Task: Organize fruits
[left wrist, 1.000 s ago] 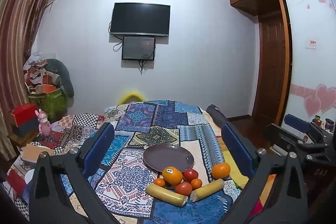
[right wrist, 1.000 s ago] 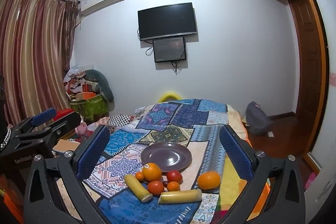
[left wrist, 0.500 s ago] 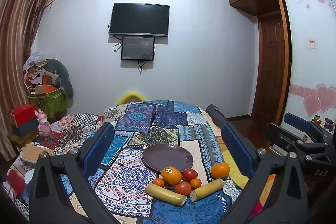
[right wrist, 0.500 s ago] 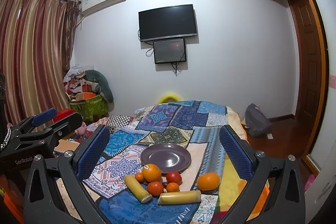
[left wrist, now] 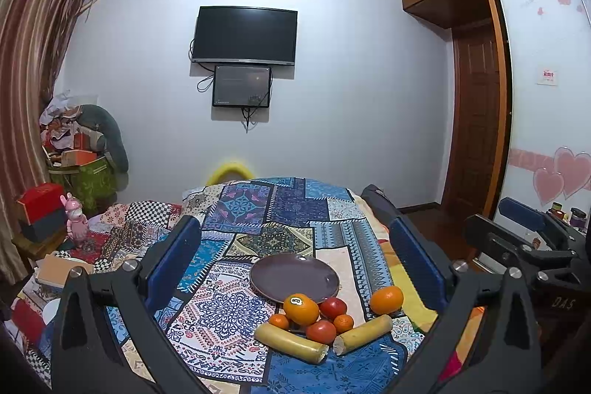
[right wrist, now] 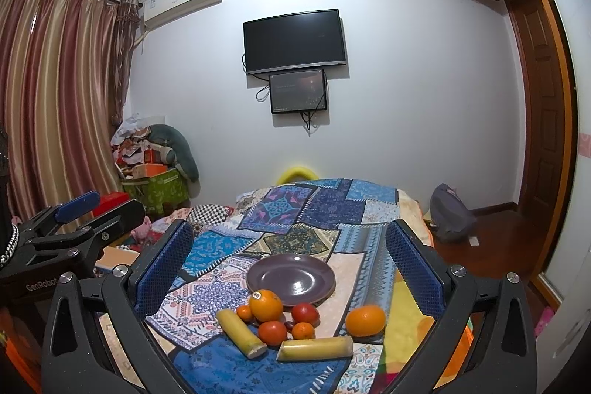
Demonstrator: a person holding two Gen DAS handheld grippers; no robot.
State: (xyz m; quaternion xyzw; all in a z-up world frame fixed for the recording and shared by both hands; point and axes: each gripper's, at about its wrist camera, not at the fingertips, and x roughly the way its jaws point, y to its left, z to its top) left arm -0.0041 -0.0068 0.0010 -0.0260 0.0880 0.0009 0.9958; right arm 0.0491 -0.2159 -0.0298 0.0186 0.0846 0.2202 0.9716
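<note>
A dark purple plate [left wrist: 294, 277] [right wrist: 291, 278] lies empty on a patchwork cloth. In front of it sit a stickered orange [left wrist: 301, 309] [right wrist: 265, 304], a second orange [left wrist: 386, 299] [right wrist: 365, 320] off to the right, two red tomatoes [left wrist: 320, 331] [right wrist: 272, 332], small tangerines [left wrist: 343, 323] [right wrist: 303, 330] and two yellow banana pieces [left wrist: 290, 342] [right wrist: 315, 348]. My left gripper [left wrist: 295, 261] is open and empty, held above and short of the fruit. My right gripper [right wrist: 288, 257] is open and empty too, at a like distance.
The patchwork cloth [left wrist: 258, 209] covers a raised surface that drops off at the right to a wooden floor [right wrist: 491, 239]. Boxes and toys [left wrist: 40, 209] crowd the left side. A grey bag [right wrist: 450, 213] lies on the floor. Each gripper shows at the edge of the other's view.
Both views have shifted very slightly; the fruit and plate have not moved and both grippers stay open.
</note>
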